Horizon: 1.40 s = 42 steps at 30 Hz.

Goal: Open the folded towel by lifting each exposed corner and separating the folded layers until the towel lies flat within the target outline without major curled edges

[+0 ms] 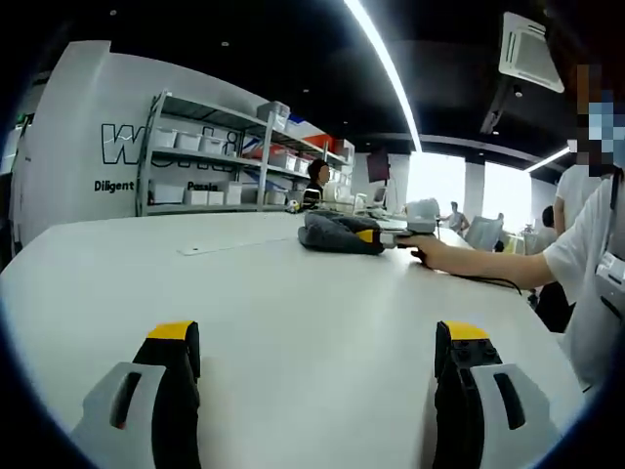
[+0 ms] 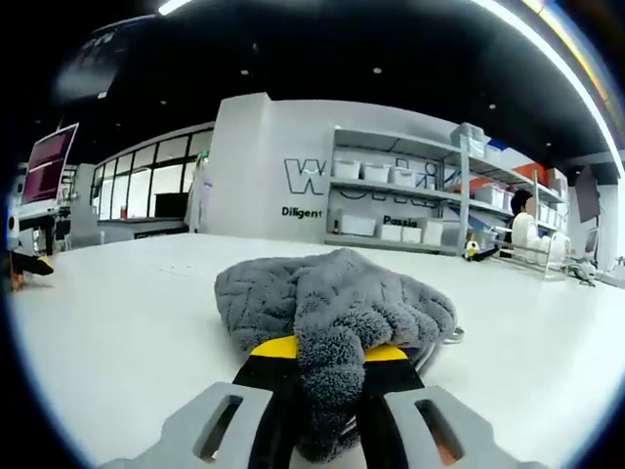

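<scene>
A grey, thick-piled towel point(image 2: 327, 308) is seen bunched in a rumpled heap on the white table point(image 2: 117, 342). In the right gripper view it sits just ahead of the right gripper point(image 2: 330, 376), at 12 o'clock from it, and a fold of it hangs down between the yellow-tipped fingers point(image 2: 271, 350), which are closed on it. In the left gripper view the towel point(image 1: 337, 233) is seen well away across the table point(image 1: 293, 313), at about 1 o'clock, with the right gripper point(image 1: 383, 237) against its right side, held by a person's hand point(image 1: 435, 252).

The left gripper point(image 1: 319, 337) is held low over bare table, its fingers point(image 1: 174, 342) spread wide with nothing between them.

The room is seen to have a dark ceiling with long light strips point(image 1: 383, 61), metal shelving point(image 1: 210, 156) carrying white bins, and bright windows beyond. Large lettering point(image 2: 311, 178) is partly hidden by the shelving; it seems to begin "W", and below it "Diligent" can be read.
</scene>
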Each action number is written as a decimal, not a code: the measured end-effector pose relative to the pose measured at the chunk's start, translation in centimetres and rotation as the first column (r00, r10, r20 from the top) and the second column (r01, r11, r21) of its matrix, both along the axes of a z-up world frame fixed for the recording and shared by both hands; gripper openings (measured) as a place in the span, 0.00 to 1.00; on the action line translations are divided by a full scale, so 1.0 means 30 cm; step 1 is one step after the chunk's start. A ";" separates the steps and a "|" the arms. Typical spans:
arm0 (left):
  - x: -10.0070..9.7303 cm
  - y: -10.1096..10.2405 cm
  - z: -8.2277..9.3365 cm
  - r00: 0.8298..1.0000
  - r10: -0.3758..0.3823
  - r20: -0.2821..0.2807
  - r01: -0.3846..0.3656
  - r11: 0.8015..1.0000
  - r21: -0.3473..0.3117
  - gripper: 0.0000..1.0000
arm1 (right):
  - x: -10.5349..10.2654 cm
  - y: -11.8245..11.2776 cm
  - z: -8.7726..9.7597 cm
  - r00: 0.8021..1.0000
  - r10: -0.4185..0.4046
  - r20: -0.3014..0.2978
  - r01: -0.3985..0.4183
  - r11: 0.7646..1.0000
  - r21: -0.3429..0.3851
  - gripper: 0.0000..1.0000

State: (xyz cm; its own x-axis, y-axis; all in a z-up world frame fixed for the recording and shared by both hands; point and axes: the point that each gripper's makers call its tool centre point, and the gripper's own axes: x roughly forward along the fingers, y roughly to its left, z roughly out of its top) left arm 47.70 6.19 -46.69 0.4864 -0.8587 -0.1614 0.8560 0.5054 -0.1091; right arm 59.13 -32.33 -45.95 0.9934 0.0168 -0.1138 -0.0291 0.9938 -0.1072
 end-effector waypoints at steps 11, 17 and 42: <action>0.000 -0.001 0.000 1.000 0.000 -0.001 0.000 1.000 -0.001 0.99 | -0.007 0.071 0.029 0.998 0.061 0.006 -0.054 0.924 -0.378 0.16; -0.003 -0.001 0.002 1.000 0.001 -0.003 -0.001 1.000 -0.005 0.99 | -0.009 0.145 0.044 0.994 0.110 0.002 -0.089 0.811 -0.578 0.16; 0.000 0.000 0.002 1.000 0.001 -0.006 -0.001 1.000 -0.007 0.99 | -0.074 0.522 0.043 0.915 0.403 -0.031 -0.101 0.154 -0.983 0.16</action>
State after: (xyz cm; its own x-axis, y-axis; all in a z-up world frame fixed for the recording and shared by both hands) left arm 47.71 6.20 -46.63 0.4866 -0.8592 -0.1580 0.8548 0.5056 -0.1174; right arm 56.92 -16.68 -44.68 0.9515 0.3000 -0.0681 -0.0853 0.0447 -0.9954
